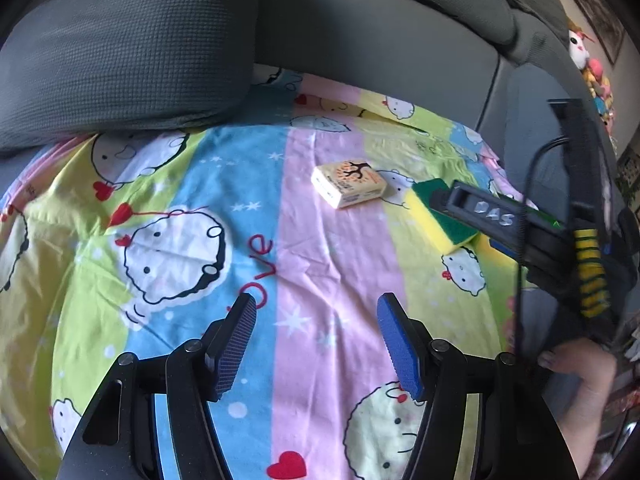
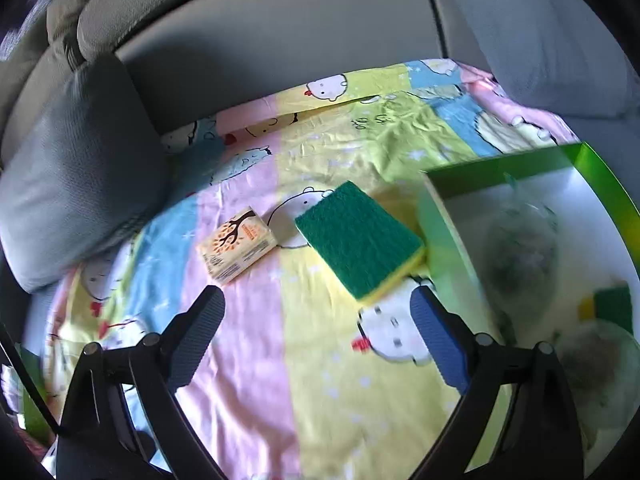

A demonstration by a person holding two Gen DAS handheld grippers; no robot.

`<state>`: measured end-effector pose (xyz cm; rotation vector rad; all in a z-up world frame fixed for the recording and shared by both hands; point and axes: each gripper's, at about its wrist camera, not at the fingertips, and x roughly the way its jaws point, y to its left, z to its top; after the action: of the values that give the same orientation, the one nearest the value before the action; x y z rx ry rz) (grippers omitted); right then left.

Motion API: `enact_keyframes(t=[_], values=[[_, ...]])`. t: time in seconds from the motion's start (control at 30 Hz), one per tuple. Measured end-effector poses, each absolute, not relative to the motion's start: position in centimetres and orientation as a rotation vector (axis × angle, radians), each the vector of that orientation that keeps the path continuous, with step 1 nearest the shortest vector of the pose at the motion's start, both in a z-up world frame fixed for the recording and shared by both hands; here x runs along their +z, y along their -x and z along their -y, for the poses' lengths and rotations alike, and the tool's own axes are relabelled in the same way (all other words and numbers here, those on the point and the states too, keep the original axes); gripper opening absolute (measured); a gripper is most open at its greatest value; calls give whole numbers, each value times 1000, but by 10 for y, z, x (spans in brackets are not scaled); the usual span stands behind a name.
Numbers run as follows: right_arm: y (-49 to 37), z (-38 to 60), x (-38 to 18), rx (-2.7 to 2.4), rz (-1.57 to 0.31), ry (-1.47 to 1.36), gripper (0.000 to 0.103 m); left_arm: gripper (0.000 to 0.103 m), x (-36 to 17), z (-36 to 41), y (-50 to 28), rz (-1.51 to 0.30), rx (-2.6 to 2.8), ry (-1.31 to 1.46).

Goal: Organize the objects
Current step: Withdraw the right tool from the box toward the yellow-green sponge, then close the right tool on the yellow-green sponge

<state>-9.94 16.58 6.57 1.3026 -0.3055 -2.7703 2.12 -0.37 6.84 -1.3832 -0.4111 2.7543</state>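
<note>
While filling the right edge of the right wrist view, green box (image 2: 600, 168) with white floor holding blurred round clear items and a small green-and-yellow sponge piece (image 2: 610, 306) at lower right. Lying flat on the striped cartoon sheet (image 2: 280, 360) at frame centre, green-topped yellow sponge (image 2: 360, 240) just left of the box wall and small cream packet (image 2: 236, 246) near its left; right gripper (image 2: 316, 336) jaws wide apart, holding nothing. Only in the left wrist view: left gripper (image 1: 316, 344) jaws likewise apart and empty at bottom centre, right gripper's body over the sponge at right, stuffed toys (image 1: 588, 64) at upper right; grey cushion (image 1: 120, 48) at upper left.
</note>
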Motion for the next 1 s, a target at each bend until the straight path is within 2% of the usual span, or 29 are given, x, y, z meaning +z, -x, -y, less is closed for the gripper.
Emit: enact_keyframes(t=[0.23, 0.3, 0.4, 0.7, 0.83, 0.93, 0.97, 1.0], values=[[118, -141, 51, -2922, -61, -1275, 89, 64, 68, 15, -20, 461, 2745, 1386], [119, -135, 52, -2888, -70, -1249, 85, 64, 67, 18, -19, 475, 2745, 1393], [125, -129, 45, -2814, -47, -1279, 84, 64, 66, 20, -19, 488, 2732, 1394], [131, -116, 24, -2884, -320, -1331, 82, 64, 66, 21, -19, 497, 2719, 1404], [131, -117, 23, -2915, -414, -1362, 68, 64, 65, 21, -19, 501, 2719, 1405], [130, -116, 18, -2946, -540, -1358, 50, 64, 64, 22, -19, 503, 2716, 1411], [129, -116, 17, -2968, -591, -1354, 39, 64, 64, 22, -19, 505, 2716, 1412], [129, -116, 17, -2980, -613, -1353, 35, 64, 64, 22, -19, 509, 2716, 1412]])
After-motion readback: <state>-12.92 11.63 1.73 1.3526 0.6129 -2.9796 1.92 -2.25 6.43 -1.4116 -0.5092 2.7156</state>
